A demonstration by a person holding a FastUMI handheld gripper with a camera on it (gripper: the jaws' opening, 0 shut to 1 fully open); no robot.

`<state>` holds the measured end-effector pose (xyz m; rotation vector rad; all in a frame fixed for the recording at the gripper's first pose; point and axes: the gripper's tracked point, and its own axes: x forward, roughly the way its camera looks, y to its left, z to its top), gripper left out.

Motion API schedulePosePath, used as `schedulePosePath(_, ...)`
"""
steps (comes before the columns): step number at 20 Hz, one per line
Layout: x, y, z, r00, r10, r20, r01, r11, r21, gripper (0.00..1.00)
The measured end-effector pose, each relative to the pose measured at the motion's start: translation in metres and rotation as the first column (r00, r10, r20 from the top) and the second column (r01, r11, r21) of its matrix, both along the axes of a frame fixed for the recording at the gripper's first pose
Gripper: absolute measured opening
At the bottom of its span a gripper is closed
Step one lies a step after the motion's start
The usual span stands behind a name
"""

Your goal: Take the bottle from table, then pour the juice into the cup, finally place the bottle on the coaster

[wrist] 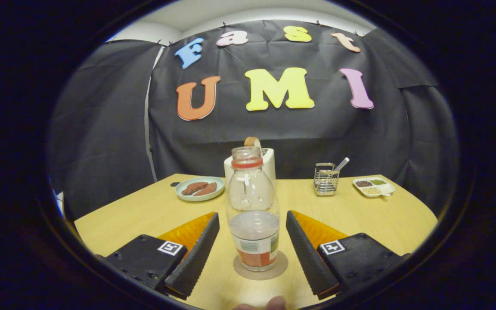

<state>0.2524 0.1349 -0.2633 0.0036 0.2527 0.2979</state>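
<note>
1. While your gripper point(252, 241) is spread wide, the bottle point(253, 211) stands upright between its fingers, and neither finger touches it.
2. Your bottle sits on the round coaster point(280, 269) on the bench point(385, 219).
3. Some juice fills its bottom part.

Gripper point(252, 241) level and forward-facing, 2 ribbed fingers point(196, 254) spread wide apart, touching nothing, fingertip of a hand point(269, 304) below

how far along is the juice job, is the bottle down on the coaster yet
Looks nearly finished: the bottle stands upright on the coaster, partly full. The claw is open, its fingers either side of the bottle without touching. No cup can be made out, so the pour can't be confirmed. What's left is backing the claw away.
</note>
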Motion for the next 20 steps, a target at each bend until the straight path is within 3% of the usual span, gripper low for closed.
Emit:
schedulePosePath(6,-0.036,-0.021,0.087,0.993,-0.072,0.091,0.070,0.997,0.015,1.00)
schedulePosePath(12,-0.116,-0.069,0.190,0.956,-0.203,0.212,0.210,0.978,-0.009,1.00)
schedulePosePath(20,-0.213,-0.097,0.240,0.936,-0.233,0.262,0.234,0.972,0.028,1.00)
